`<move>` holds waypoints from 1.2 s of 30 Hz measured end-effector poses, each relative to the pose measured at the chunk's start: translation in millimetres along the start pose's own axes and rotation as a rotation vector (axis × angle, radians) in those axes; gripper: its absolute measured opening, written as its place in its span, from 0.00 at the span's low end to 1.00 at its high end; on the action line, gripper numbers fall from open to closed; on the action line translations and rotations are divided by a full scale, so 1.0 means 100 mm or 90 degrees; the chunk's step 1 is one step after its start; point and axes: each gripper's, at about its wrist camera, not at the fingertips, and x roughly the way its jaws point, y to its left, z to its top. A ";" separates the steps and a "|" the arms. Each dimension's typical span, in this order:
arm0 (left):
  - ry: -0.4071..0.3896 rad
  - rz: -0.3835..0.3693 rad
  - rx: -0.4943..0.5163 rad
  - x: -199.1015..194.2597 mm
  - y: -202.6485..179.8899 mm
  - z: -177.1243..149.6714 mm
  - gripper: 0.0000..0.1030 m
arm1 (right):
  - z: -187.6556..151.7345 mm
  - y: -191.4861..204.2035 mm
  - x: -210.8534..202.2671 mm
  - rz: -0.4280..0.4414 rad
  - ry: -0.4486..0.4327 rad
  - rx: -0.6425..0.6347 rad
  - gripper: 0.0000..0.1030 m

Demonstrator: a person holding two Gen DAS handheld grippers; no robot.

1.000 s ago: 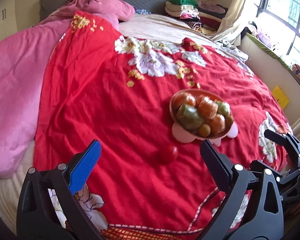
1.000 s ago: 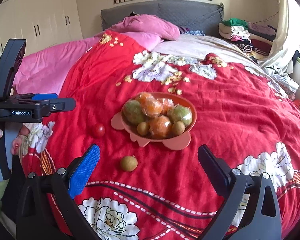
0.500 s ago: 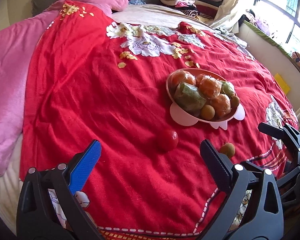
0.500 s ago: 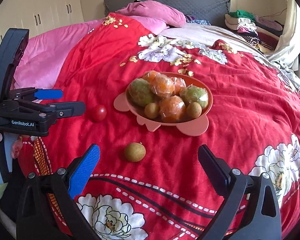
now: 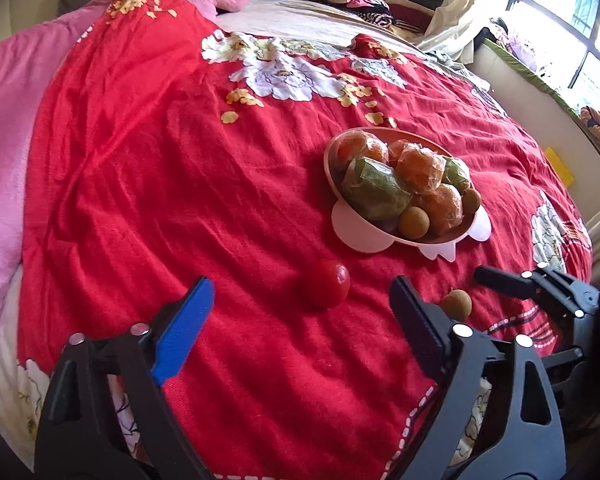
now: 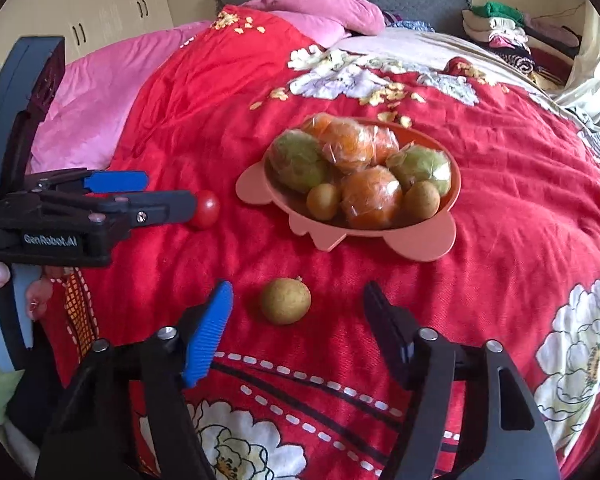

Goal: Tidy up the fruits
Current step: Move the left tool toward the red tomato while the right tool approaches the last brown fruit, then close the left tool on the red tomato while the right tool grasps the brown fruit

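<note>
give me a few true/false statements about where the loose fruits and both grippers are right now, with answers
1. The small brown fruit lies on the red blanket, outside the pink bowl. True.
2. The right gripper is shut on the brown fruit. False: its jaws are open, the fruit lying ahead between them, untouched.
3. The red tomato sits inside the bowl. False: it rests on the blanket beside the bowl.
4. The left gripper is open and holds nothing. True.
5. The bowl holds plastic-wrapped orange and green fruits. True.
</note>
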 end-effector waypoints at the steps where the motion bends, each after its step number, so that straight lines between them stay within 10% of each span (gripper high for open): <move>1: 0.002 -0.004 0.001 0.01 -0.01 0.00 0.70 | 0.00 0.01 0.02 0.007 0.003 -0.001 0.44; 7: 0.014 -0.020 0.018 0.09 -0.08 0.01 0.50 | -0.03 -0.01 0.12 0.017 0.012 0.001 0.25; 18: 0.041 -0.029 0.019 0.31 -0.10 0.04 0.22 | -0.03 -0.08 -0.02 0.036 -0.005 0.016 0.25; 36: 0.013 -0.055 0.026 0.13 -0.27 0.17 0.19 | 0.07 -0.19 -0.32 0.036 -0.054 0.026 0.25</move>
